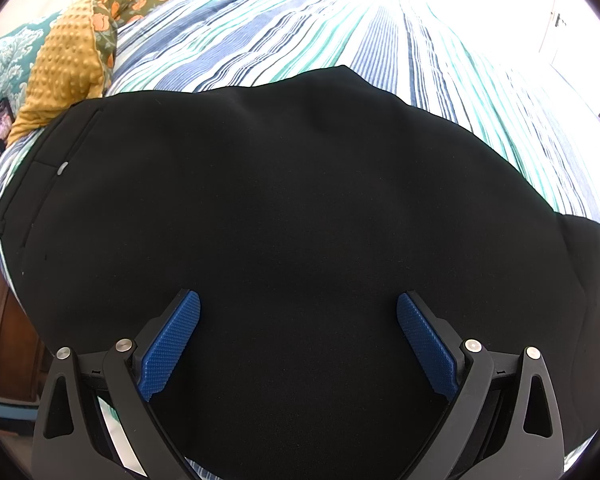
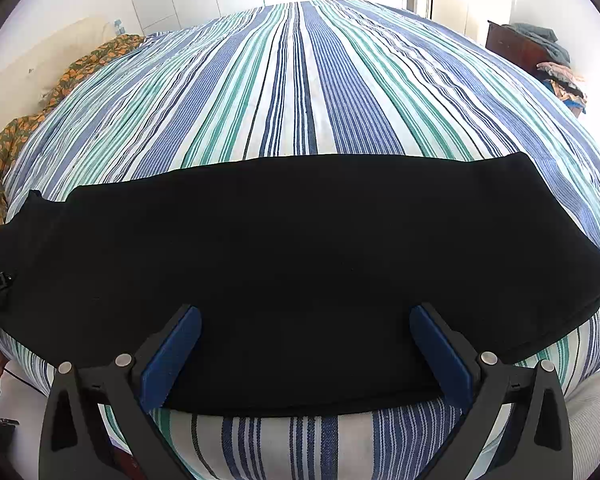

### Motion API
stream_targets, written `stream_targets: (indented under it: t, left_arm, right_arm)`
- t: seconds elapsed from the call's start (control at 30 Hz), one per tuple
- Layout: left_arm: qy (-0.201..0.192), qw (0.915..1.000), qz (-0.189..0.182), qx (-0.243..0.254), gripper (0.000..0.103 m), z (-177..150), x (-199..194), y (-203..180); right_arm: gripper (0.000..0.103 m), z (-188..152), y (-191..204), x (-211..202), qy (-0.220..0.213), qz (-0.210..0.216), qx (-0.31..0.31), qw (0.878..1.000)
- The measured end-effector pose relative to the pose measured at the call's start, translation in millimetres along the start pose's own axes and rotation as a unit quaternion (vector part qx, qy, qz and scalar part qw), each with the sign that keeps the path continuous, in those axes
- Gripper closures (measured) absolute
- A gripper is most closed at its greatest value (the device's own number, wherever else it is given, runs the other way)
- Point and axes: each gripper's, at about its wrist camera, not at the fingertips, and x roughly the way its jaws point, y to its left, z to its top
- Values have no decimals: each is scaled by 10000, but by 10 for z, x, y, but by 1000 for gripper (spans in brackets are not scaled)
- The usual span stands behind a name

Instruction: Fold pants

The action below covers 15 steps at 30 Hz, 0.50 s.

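Lying flat across the near edge of a striped bedspread (image 2: 300, 92), the black pants (image 2: 292, 264) look already doubled leg on leg, probably so they can be folded crosswise next. Both claws hover over the cloth spread wide with nothing held: the left gripper (image 1: 298, 320) near the waistband end, the right gripper (image 2: 305, 334) over the long near edge. A mustard dotted blanket (image 1: 66, 76) sits far left; a dark dresser (image 2: 516, 48) stands far right.
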Motion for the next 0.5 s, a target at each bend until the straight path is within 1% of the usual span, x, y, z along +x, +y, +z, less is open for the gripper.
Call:
stream_targets:
  t: [0.27,0.37,0.43,0.47,0.5]
  left_arm:
    - [7,10000,-8,-3,4,3,1,5]
    - [18,10000,-22,8,4,12,-10,3]
    - [12,10000,-40,20,3,19,-7,17]
    - [6,10000,-44,24,3,18,-11,16]
    - [-2,10000,-48,27,3,15,-13,21]
  right_arm:
    - [0,0,2,0,3,5,3,10000]
    - [0,77,-48,1,173,174,-4,9997]
    - [1,199,-200,-3,327,481,7,9983]
    - [1,281,-344,-20,359,554,102,9978]
    - [1,367,-540,-51,356,471,281,9979]
